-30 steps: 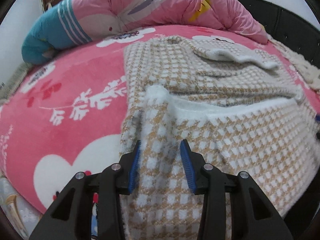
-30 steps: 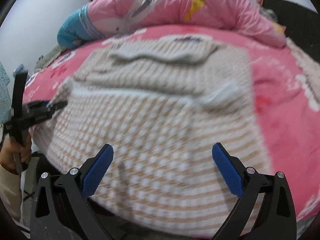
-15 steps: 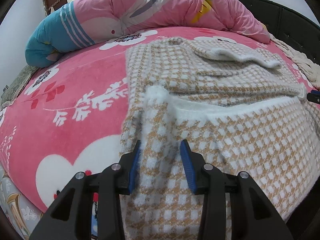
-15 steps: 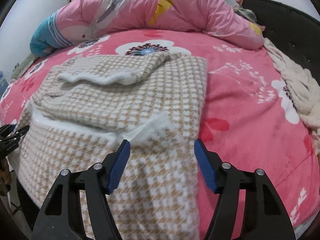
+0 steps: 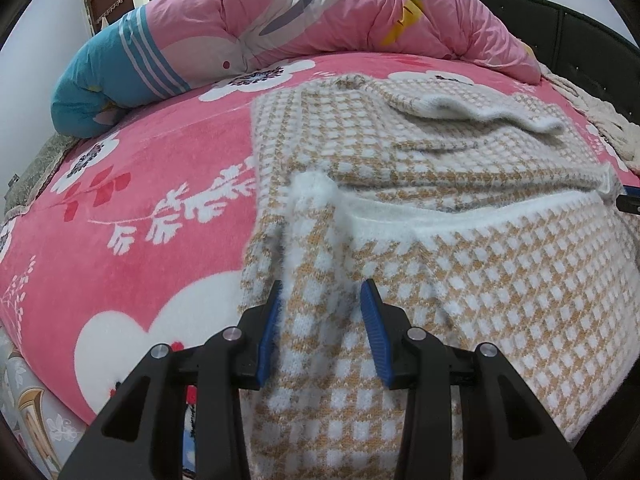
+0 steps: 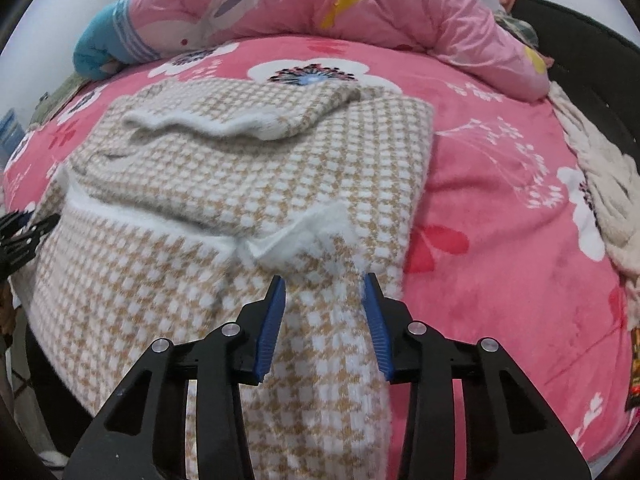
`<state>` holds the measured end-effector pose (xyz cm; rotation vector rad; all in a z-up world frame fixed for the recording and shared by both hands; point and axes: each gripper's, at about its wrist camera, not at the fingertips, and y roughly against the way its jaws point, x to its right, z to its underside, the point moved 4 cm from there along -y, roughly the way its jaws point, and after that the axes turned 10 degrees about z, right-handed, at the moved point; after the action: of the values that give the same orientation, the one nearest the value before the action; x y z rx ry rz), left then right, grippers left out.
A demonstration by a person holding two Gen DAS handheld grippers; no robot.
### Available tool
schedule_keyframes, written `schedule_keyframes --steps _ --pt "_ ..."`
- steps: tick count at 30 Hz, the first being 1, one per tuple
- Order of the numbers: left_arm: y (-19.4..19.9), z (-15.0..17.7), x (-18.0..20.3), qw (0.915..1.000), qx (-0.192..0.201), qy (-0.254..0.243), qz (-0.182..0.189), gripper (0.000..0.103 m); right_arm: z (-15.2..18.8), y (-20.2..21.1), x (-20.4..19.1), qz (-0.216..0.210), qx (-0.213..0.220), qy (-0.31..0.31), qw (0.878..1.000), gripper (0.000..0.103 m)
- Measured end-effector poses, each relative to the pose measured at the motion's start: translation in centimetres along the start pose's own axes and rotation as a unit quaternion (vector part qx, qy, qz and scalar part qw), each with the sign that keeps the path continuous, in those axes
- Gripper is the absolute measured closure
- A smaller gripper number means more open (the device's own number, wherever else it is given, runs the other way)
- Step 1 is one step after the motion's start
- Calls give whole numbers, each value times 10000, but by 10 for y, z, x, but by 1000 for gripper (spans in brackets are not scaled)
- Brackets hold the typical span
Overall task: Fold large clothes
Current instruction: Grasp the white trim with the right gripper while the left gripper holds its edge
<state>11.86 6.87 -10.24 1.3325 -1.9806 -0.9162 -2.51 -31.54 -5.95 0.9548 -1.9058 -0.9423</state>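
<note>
A tan-and-white houndstooth sweater (image 5: 420,184) lies spread across the pink flowered blanket (image 5: 152,184) on the bed, its lower half hanging over the near edge; a sleeve with a white fuzzy cuff (image 6: 224,124) is folded across the upper part, and a white ribbed hem band runs crosswise through the middle, bunched up into a fluffy peak at each near corner; the left gripper (image 5: 322,328) has a raised fold of the knit pinched between its blue pads, the fabric filling the gap and pressed on both sides just below the left fluffy corner; the right gripper (image 6: 325,320) sits at the other corner, its jaws closing with a ridge of the sweater standing between them, the cloth touching both blue pads and drawn up into a narrow strip, so it looks gripped; both tools point steeply down at the bed edge; the tip of the right tool shows at the far right edge of the left view, and the black frame of the left tool shows at the left edge of the right view; behind the sweater a rolled pink quilt (image 6: 320,12) with a teal end lies along the far side, and a cream knitted throw (image 6: 600,176) sits by the dark headboard (image 5: 592,36) on the right
</note>
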Motion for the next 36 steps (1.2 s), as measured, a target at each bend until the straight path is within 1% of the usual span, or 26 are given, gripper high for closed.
schedule_keyframes --steps 3,7,12,15,18,20,22,24,25,28,31,34,36 --pt "0 0 0 10000 2 1 -3 65 -4 -6 2 6 -32 32 10000 66" --pt "0 0 -1 10000 -6 -21 -8 65 -6 -15 5 -215 -134 -58 9997 66" --pt "1 0 1 10000 -2 -15 -19 65 5 -2 -3 -370 -236 294 9986 66" --pt "1 0 2 10000 5 -62 -59 65 3 1 -3 -402 -251 402 9981 66" --pt "0 -1 1 9999 2 -66 -75 65 -8 -7 5 -397 -226 206 9987 66" --pt "0 -1 0 9999 2 -78 -68 65 -15 -13 11 -473 -207 23 9987 66" --pt "0 -1 0 9999 2 -84 -59 65 -18 -23 18 -606 -292 -138 9976 66" --pt "0 0 0 10000 10 -79 -54 65 -15 -27 18 -704 -424 -115 9966 66" --pt "0 0 1 10000 12 -75 -54 65 -11 -28 17 -690 -536 -37 9962 66" --pt "1 -1 2 10000 16 -59 -45 65 1 -20 16 -682 -664 139 9954 66" --pt "1 0 2 10000 16 -67 -57 65 9 -14 14 -850 -790 169 9931 66" --pt "1 -1 3 9999 8 -85 -90 65 10 -12 8 -602 -711 357 9950 75" --pt "0 -1 3 9999 -4 -69 -111 65 7 -13 3 -498 -663 365 9959 77"
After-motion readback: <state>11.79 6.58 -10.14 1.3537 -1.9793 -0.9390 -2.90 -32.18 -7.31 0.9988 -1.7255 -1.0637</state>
